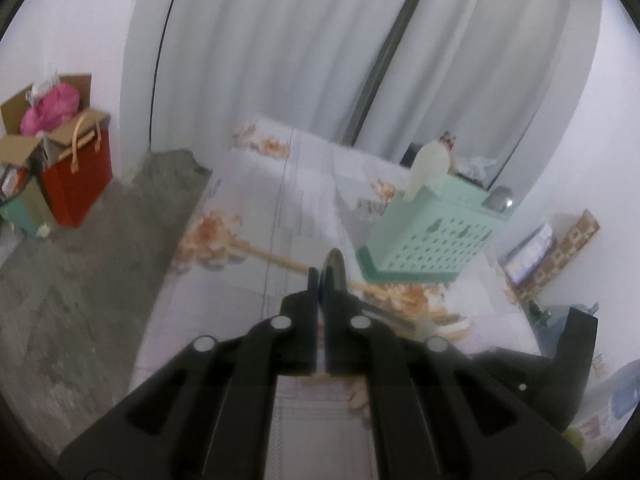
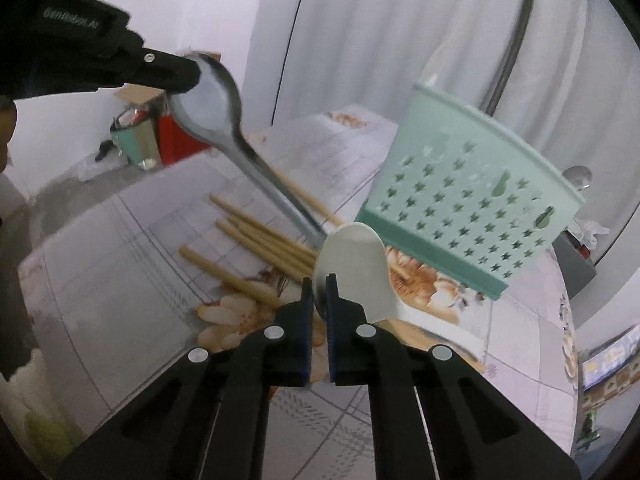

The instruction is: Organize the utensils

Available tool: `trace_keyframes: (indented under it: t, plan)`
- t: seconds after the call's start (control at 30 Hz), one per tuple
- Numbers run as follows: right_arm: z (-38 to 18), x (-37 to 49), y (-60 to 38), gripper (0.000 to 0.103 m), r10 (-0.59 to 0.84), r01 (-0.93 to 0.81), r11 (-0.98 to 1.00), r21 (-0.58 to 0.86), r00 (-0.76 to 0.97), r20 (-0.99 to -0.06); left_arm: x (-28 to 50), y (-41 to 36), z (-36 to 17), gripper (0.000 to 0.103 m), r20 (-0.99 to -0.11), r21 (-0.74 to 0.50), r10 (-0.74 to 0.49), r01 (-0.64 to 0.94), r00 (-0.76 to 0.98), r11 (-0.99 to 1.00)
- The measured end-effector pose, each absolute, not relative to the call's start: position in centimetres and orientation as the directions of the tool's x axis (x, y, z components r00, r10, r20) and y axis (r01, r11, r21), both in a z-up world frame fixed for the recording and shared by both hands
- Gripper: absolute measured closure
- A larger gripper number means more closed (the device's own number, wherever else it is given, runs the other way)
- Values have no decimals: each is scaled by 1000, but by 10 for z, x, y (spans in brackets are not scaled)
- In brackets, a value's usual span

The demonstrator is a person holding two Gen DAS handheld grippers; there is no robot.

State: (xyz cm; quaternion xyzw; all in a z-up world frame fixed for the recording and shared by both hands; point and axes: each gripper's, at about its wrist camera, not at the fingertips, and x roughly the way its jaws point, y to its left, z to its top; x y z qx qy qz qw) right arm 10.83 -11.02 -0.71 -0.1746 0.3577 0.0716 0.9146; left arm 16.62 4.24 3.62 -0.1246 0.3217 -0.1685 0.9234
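Note:
My left gripper [image 1: 320, 276] is shut on the bowl of a metal spoon [image 1: 335, 266], seen edge-on between its pads. In the right wrist view that left gripper [image 2: 188, 76] holds the metal spoon [image 2: 212, 108] up at the upper left, its handle slanting down to the right. My right gripper [image 2: 319, 284] is shut on the rim of a white soup spoon [image 2: 356, 268] just above the table. Several wooden chopsticks [image 2: 256, 240] lie loose to the left of it. A mint green perforated basket [image 2: 472, 200] [image 1: 432, 236] stands behind, with another white spoon [image 1: 430, 162] sticking up from it.
The table wears a white floral cloth [image 1: 304, 184]. White curtains [image 1: 300, 48] hang behind it. On the grey floor at the left stand a red bag [image 1: 78, 176] and an open cardboard box [image 1: 44, 120]. A black part of the other gripper [image 1: 576, 344] shows at lower right.

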Motion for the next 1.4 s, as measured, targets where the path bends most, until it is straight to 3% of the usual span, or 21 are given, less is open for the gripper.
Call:
trace_keyframes:
  t: [0.33, 0.53, 0.83, 0.93, 1.03, 1.13, 1.23, 1.4]
  plan:
    - [52, 91, -156, 100, 70, -171, 978, -122, 811, -581, 144, 40, 132, 103, -335, -264, -391, 313, 857, 912]
    - [70, 85, -188, 100, 95, -136, 990, -38, 841, -532, 148, -2, 179, 103, -229, -73, -342, 334, 911, 940]
    - [81, 71, -211, 100, 104, -112, 994, 12, 871, -479, 184, -99, 165, 103, -254, 360, -211, 295, 944, 885]
    - [82, 67, -216, 100, 102, -104, 994, 23, 877, -470, 194, -123, 148, 103, -287, 436, -193, 307, 938, 846]
    - [83, 64, -222, 100, 103, -97, 995, 36, 879, -466, 205, -134, 133, 103, -350, 422, -211, 355, 913, 834]
    - [85, 62, -230, 100, 116, -95, 993, 67, 879, -462, 214, -132, 128, 97, -432, 274, -324, 465, 842, 842]
    - [90, 60, -238, 100, 126, -91, 991, 99, 882, -454, 218, -115, 131, 63, -439, 65, -442, 519, 782, 852]
    - [102, 62, -257, 100, 157, -89, 981, 173, 888, -431, 213, -82, 134, 60, -386, -101, -498, 501, 776, 859]
